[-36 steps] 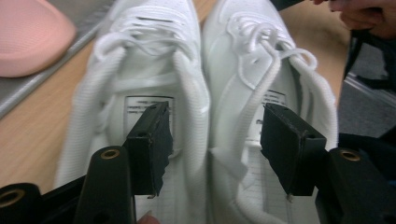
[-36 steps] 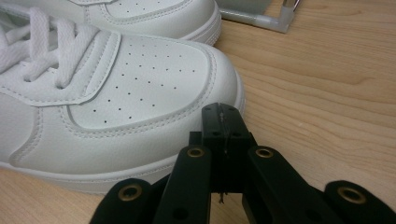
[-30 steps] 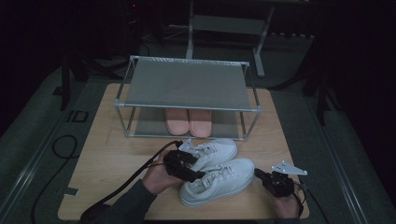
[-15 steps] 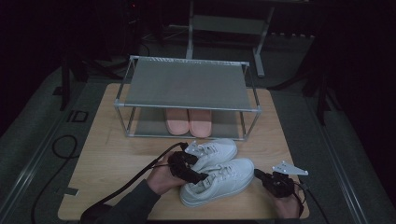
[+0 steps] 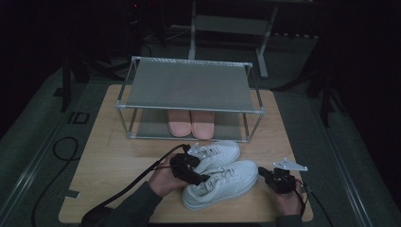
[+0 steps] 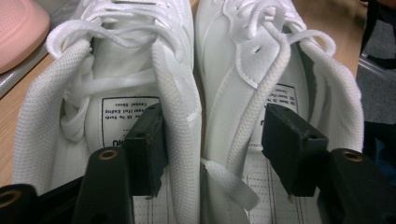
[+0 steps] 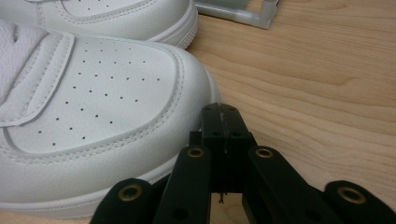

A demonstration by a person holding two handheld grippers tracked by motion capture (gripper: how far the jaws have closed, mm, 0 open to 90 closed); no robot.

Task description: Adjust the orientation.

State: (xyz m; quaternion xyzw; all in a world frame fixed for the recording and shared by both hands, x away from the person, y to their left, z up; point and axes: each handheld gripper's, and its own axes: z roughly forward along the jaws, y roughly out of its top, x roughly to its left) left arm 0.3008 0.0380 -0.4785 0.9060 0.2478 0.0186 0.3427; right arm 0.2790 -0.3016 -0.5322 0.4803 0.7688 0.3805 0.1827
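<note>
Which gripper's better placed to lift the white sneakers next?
Left. The left gripper has one jaw inside each of the white sneakers, straddling their inner walls. The right gripper is shut beside a toe.

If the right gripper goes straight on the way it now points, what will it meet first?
Probably the toe of the near white sneaker: the shut right gripper already sits right beside it.

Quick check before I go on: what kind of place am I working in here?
Likely a staged recording bench in a dark lab, not a home: a wooden table carries a metal shoe rack with pink shoes under it and white sneakers in front, dark stands behind.
</note>
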